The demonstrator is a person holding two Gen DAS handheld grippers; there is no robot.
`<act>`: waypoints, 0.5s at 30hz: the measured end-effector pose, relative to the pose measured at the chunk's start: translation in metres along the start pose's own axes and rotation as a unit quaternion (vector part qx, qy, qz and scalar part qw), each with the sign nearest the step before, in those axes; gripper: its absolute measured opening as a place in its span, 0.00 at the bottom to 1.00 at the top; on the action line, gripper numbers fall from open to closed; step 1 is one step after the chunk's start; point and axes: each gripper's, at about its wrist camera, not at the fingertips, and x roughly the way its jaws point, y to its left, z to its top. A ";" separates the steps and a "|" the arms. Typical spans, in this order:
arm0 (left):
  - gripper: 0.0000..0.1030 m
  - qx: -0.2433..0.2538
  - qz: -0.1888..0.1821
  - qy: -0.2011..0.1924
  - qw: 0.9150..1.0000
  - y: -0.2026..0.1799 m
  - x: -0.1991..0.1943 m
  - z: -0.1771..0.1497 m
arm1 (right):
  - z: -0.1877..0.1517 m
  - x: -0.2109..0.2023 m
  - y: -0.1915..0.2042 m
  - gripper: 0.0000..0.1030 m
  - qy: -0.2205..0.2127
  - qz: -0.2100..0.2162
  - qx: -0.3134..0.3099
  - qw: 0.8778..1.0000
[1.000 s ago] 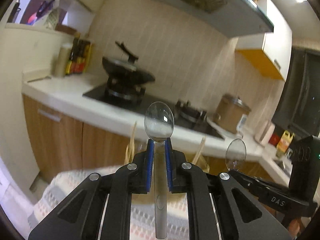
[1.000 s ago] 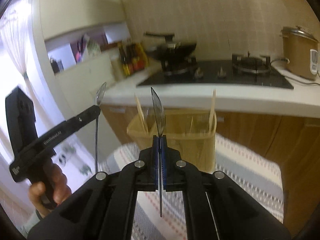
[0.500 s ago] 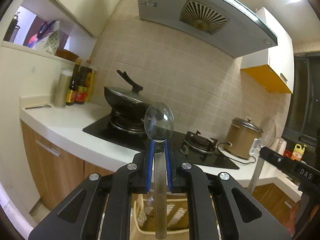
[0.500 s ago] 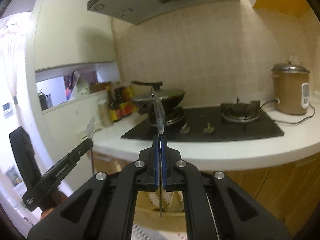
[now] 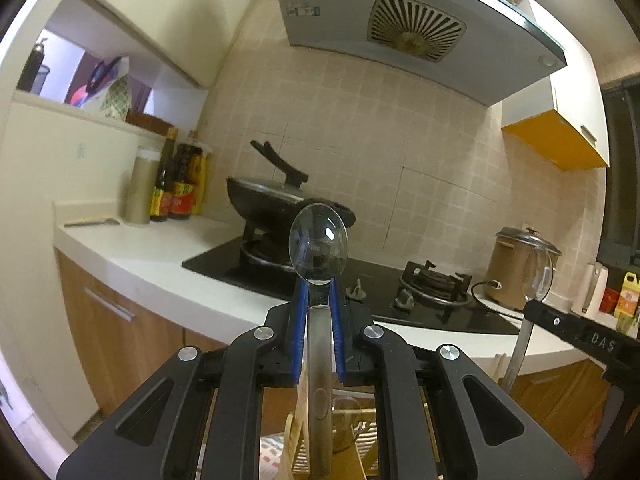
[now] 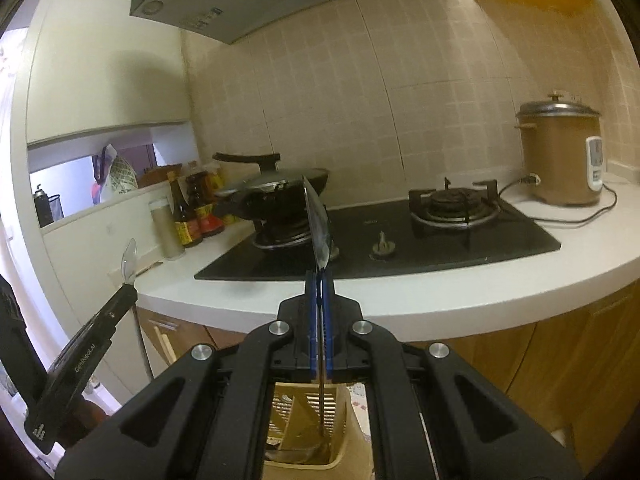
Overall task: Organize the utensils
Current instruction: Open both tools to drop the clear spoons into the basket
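Observation:
My left gripper (image 5: 319, 292) is shut on a metal spoon (image 5: 318, 240), which stands upright with its bowl up and its handle running down between the blue pads. My right gripper (image 6: 319, 280) is shut on a second spoon (image 6: 318, 224), seen edge-on, also bowl up. A beige slotted utensil basket (image 6: 304, 420) sits directly below both, and the handle tips hang over its open top. In the left wrist view the basket (image 5: 360, 440) shows at the bottom edge. Each gripper appears in the other's view: the right gripper (image 5: 580, 336) at the right, the left gripper (image 6: 100, 328) at the left.
A white counter (image 6: 440, 300) carries a black gas hob (image 6: 400, 240), a lidded wok (image 6: 276, 188), a rice cooker (image 6: 560, 152) and sauce bottles (image 6: 192, 216). A range hood (image 5: 400, 32) hangs overhead. Under the basket lies a patterned cloth (image 5: 272, 456).
Both views have swung up from the basket and cloth toward the hob and wall. The basket has dropped to the bottom edge, under the spoon handles. Both spoons stay gripped.

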 end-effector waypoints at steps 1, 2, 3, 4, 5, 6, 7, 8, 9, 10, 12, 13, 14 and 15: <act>0.10 -0.002 0.000 0.002 1.000 0.001 0.001 -0.001 | -0.003 0.001 0.000 0.01 0.001 -0.002 -0.003 1.000; 0.10 -0.003 0.000 0.005 1.000 0.002 0.003 -0.003 | -0.005 0.002 0.001 0.01 0.001 -0.002 -0.007 1.000; 0.10 -0.003 0.001 0.006 1.000 0.003 0.003 -0.004 | -0.008 0.003 0.002 0.01 0.002 -0.003 -0.010 1.000; 0.10 -0.002 0.000 0.008 1.000 0.003 0.003 -0.006 | -0.010 0.003 0.003 0.01 0.002 -0.001 -0.012 1.000; 0.10 -0.001 -0.001 0.009 1.000 0.004 0.003 -0.007 | -0.010 0.003 0.003 0.01 0.003 0.001 -0.012 1.000; 0.10 0.000 -0.002 0.010 1.000 0.004 0.002 -0.008 | -0.011 0.003 0.004 0.01 0.003 0.003 -0.013 1.000; 0.10 0.002 -0.003 0.010 1.000 0.004 0.002 -0.009 | -0.012 0.002 0.005 0.01 0.002 0.004 -0.015 1.000; 0.10 0.004 -0.003 0.011 1.000 0.004 0.001 -0.010 | -0.013 0.001 0.007 0.01 0.002 0.004 -0.018 1.000; 0.11 0.004 -0.003 0.011 1.000 0.004 0.000 -0.011 | -0.014 0.000 0.007 0.01 0.003 0.005 -0.020 1.000; 0.11 0.003 -0.003 0.013 1.000 0.005 -0.001 -0.012 | -0.016 -0.001 0.008 0.02 0.007 0.007 -0.021 1.000; 0.31 -0.006 -0.004 0.015 1.000 0.009 -0.004 -0.013 | -0.019 -0.005 0.009 0.02 0.013 0.013 -0.021 1.000; 0.34 -0.010 -0.007 0.015 1.000 0.010 -0.007 -0.013 | -0.021 -0.006 0.009 0.03 0.015 0.015 -0.022 1.000; 0.34 -0.011 -0.008 0.015 1.000 0.010 -0.009 -0.013 | -0.022 -0.008 0.010 0.03 0.017 0.016 -0.022 0.999; 0.34 -0.011 -0.009 0.016 1.000 0.011 -0.011 -0.014 | -0.024 -0.010 0.010 0.03 0.020 0.016 -0.022 0.999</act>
